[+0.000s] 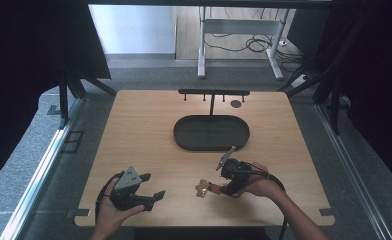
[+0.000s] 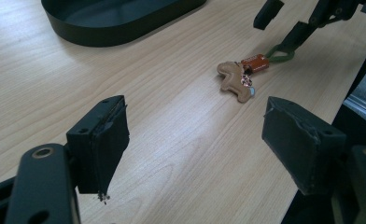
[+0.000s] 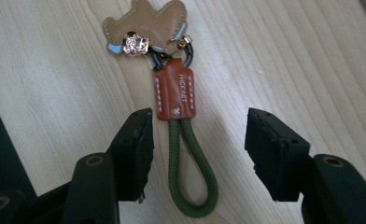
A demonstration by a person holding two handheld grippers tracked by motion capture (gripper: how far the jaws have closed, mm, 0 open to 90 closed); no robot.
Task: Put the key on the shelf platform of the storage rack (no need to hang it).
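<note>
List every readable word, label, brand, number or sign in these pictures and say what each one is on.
"HICKIES" or similar: stamped lettering running along the brown leather tab of the keychain; too blurred in the right gripper view to read with certainty.
Small cross-shaped mark near the tab's lower end: a stamped sign, not a letter.
Tan leather charm: no text visible.
Black oval tray: no text visible.

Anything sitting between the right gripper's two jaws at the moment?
Yes: the right gripper is open with the keychain's green cord loop lying between its jaws, untouched by either pad, as the right gripper view shows.
</note>
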